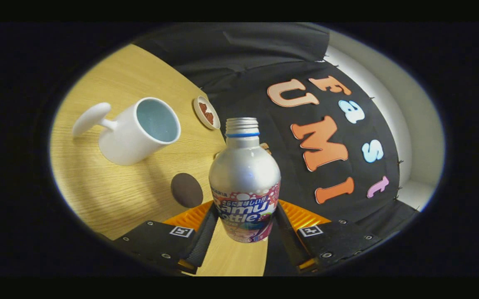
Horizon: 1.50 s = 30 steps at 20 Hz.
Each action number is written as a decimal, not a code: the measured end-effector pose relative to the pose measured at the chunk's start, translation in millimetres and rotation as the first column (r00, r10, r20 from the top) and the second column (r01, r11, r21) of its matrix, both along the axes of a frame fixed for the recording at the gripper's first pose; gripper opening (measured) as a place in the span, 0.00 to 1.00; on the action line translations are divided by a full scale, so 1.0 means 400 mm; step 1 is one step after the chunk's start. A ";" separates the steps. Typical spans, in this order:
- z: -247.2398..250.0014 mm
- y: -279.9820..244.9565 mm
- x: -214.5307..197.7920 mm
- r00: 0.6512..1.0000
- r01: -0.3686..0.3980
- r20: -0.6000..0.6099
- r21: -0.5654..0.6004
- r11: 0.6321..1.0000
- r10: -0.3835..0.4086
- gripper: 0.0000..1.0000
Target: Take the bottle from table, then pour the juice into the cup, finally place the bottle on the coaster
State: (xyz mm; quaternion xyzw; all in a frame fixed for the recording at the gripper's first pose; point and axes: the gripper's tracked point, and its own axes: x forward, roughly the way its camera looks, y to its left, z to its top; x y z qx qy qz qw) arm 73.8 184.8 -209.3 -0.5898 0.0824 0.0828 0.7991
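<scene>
While tilted over the pale wooden table (110, 195), view reads left to right: white ceramic mug (139, 131), dark round coaster (186, 190), small dish (206, 112) — gripper (245, 226) clamped on uncapped silver aluminium bottle (244, 174), lifted, between both fingers.

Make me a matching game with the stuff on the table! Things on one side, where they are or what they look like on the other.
Things:
1. bottle
2. cup
3. coaster
4. small dish

Descriptions:
A. white, with a handle
B. dark oval flat on the table
C. silver, cap off, held between the fingers of the gripper
D. beyond the cup, something reddish-brown inside

Pairs: 1-C, 2-A, 3-B, 4-D
</scene>
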 end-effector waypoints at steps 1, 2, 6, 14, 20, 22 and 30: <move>0.003 0.005 -0.002 1.000 -0.010 0.008 -0.025 1.000 0.010 0.77; 0.002 0.008 -0.003 1.000 -0.018 0.018 -0.050 0.999 0.019 0.77; 0.006 0.024 0.003 0.997 -0.051 0.052 -0.136 0.989 0.059 0.77; 0.022 0.047 0.016 0.986 -0.100 0.099 -0.288 0.952 0.133 0.77; 0.037 0.058 0.006 0.979 -0.125 0.109 -0.363 0.923 0.175 0.77; 0.043 0.062 0.007 0.976 -0.138 0.105 -0.385 0.913 0.192 0.77; 0.057 0.073 0.011 0.969 -0.150 0.110 -0.456 0.877 0.223 0.77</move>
